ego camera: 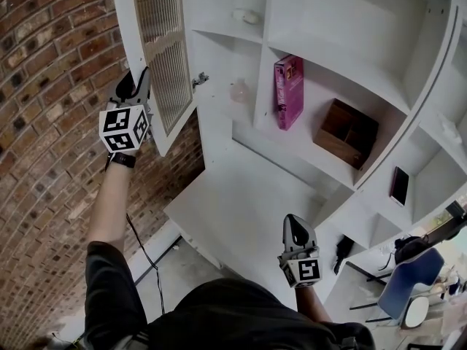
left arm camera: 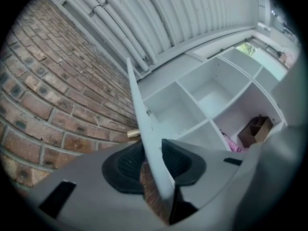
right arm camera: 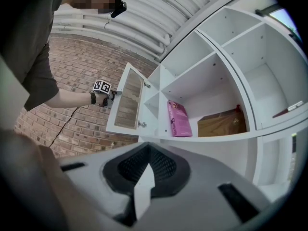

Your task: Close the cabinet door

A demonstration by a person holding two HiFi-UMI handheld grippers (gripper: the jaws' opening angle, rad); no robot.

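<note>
The white cabinet door with its slatted panel stands swung out at the upper left of the white shelf unit. My left gripper is at the door's free edge. In the left gripper view the door's thin edge runs between the two black pads, which close on it from both sides. A brass knob shows on the door's brick-wall side. My right gripper hangs low before the counter, shut with nothing in it; from it the door looks far off.
A brick wall stands close behind the open door. On the shelves are a pink book, a wooden box and a dark phone. A blue chair stands at the lower right.
</note>
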